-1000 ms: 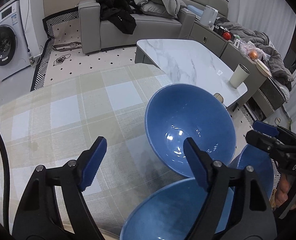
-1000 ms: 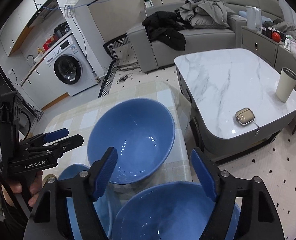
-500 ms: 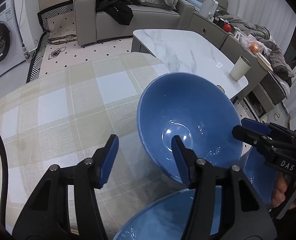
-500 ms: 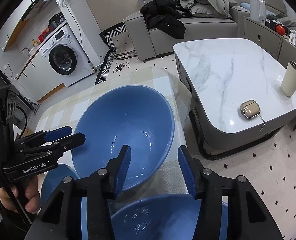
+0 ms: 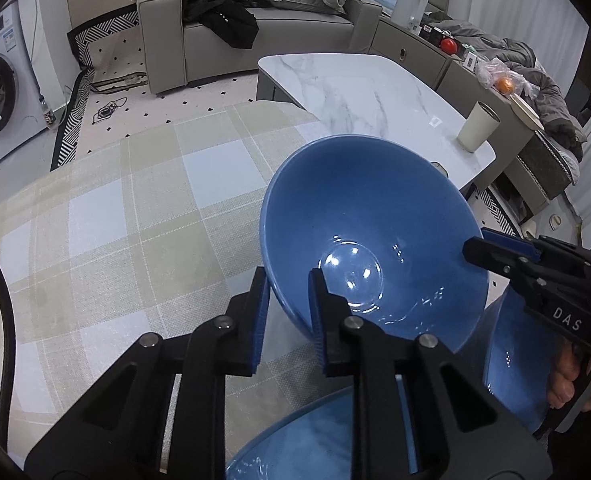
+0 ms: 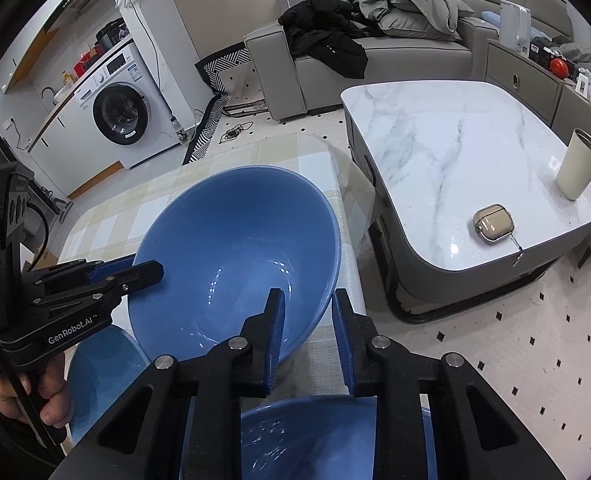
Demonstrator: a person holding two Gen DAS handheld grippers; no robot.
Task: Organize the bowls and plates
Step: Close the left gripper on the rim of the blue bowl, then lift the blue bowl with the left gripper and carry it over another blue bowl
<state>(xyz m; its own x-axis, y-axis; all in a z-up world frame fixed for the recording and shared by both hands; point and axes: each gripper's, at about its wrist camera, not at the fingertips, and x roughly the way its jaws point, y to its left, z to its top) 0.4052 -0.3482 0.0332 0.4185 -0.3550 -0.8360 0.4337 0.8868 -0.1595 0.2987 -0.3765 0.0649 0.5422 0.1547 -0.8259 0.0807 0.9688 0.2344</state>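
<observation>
- Left wrist view: the left hand-held gripper (image 5: 287, 292) is clenched on the near-left rim of the large blue bowl (image 5: 371, 240), one finger outside the wall and one inside. The bowl lies ahead and to the right of it, tilted, over the checked cloth of the counter (image 5: 135, 220).
- The right hand-held gripper (image 5: 491, 250) comes in from the right edge and reaches the bowl's opposite rim; from here it cannot be told how firmly it bites.
- Two more blue bowls lie close by: a second bowl (image 5: 511, 364) low on the right, and a third bowl (image 5: 295, 440) at the near edge under the fingers.
- Right wrist view: the right hand-held gripper (image 6: 307, 320) straddles the bowl's (image 6: 235, 256) near-right rim, with a visible gap beside the outer finger, so it looks only half closed and its hold cannot be told.
- This view shows the left hand-held gripper (image 6: 143, 270) pinched on the far-left rim.
- Judgement: both grippers flank the bowl across its width, so the coming lift turns on keeping the two sides level. The third bowl (image 6: 327, 436) sits just below, a likely nesting target.
</observation>
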